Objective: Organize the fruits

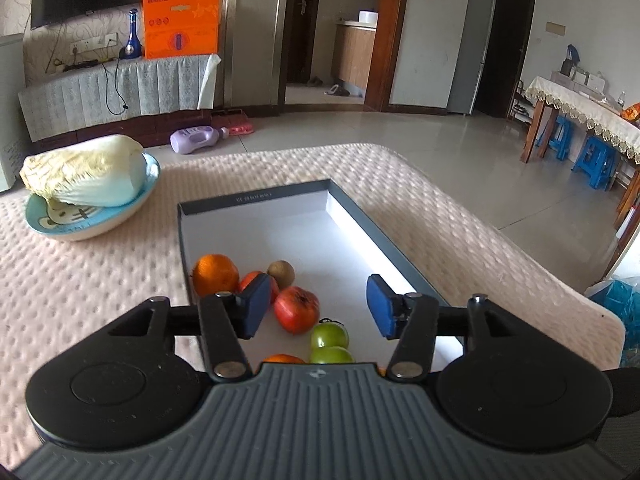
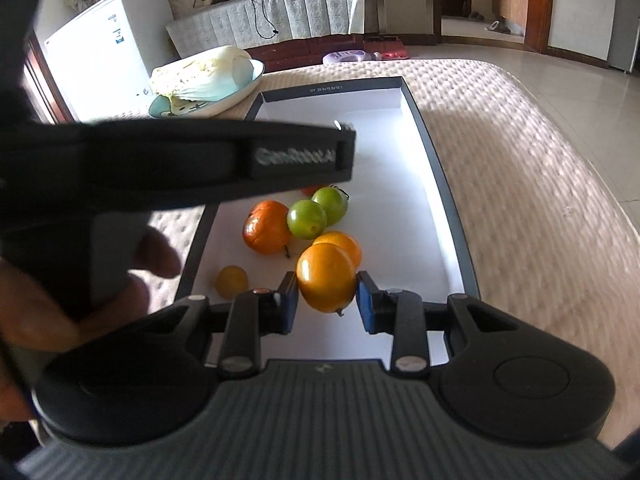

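Left wrist view: fingers [image 1: 319, 306] apart above tray's [image 1: 256, 200] seemingly bare far half.

We see a bumpy, soft cloth [image 1: 100, 280] on the table. The box [image 2: 424, 128] looks like smooth, matt cardboard. The yellow fruit [image 2: 326, 278] is smooth and shiny. The bowl [image 1: 92, 224] looks glossy, the floor [image 1: 420, 136] shiny.
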A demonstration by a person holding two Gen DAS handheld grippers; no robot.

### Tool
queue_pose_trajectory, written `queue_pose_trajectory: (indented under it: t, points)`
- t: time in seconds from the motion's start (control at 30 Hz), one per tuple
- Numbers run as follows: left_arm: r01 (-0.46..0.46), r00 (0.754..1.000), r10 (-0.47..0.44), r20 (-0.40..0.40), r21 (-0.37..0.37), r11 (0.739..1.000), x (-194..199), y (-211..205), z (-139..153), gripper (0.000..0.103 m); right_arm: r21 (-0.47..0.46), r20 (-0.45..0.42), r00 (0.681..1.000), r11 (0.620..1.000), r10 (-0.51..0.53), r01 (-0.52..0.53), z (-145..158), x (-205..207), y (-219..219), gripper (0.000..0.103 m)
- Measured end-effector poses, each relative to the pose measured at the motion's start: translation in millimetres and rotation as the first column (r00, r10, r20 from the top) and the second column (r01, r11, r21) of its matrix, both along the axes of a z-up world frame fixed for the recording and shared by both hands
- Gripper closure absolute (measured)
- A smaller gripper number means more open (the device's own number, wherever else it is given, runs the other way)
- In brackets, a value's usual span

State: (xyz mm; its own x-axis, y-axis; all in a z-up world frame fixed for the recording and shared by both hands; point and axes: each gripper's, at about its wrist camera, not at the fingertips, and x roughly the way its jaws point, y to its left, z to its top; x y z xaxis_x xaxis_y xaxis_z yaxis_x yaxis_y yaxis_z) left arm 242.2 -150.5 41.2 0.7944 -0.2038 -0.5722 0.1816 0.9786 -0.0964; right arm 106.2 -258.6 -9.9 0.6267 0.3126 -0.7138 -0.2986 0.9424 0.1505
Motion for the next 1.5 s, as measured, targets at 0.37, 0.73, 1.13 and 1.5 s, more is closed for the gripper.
queue_pose_trajectory:
  t: [0.37, 0.73, 1.13, 1.5]
  points:
    - [-0.025, 0.999, 0.024, 0.033, 0.046, 0.999, -26, 9, 25, 0.04, 0.03, 0.008, 1.0, 1.0, 0.0, 0.0, 3, 0, 11, 0.068]
    - [-0.124, 0.989, 0.116, 0.094, 0.089, 0.988, -107, 56, 39, 0.021, 0.112, 0.14, 0.989, 0.993, -0.046, 0.031, 17, -5, -9, 0.033]
    - [-0.075, 0.985, 0.058, 0.163, 0.098, 0.992, -245, 51, 49, 0.0, 0.175, 0.149, 0.975, 0.975, -0.166, 0.139, 34, -76, -47, 0.033]
    - [-0.06, 0.988, 0.044, 0.149, 0.107, 0.992, -283, 41, 41, 0.0, 0.004, 0.074, 0.982, 0.985, -0.174, 0.174, 8, -126, -43, 0.033]
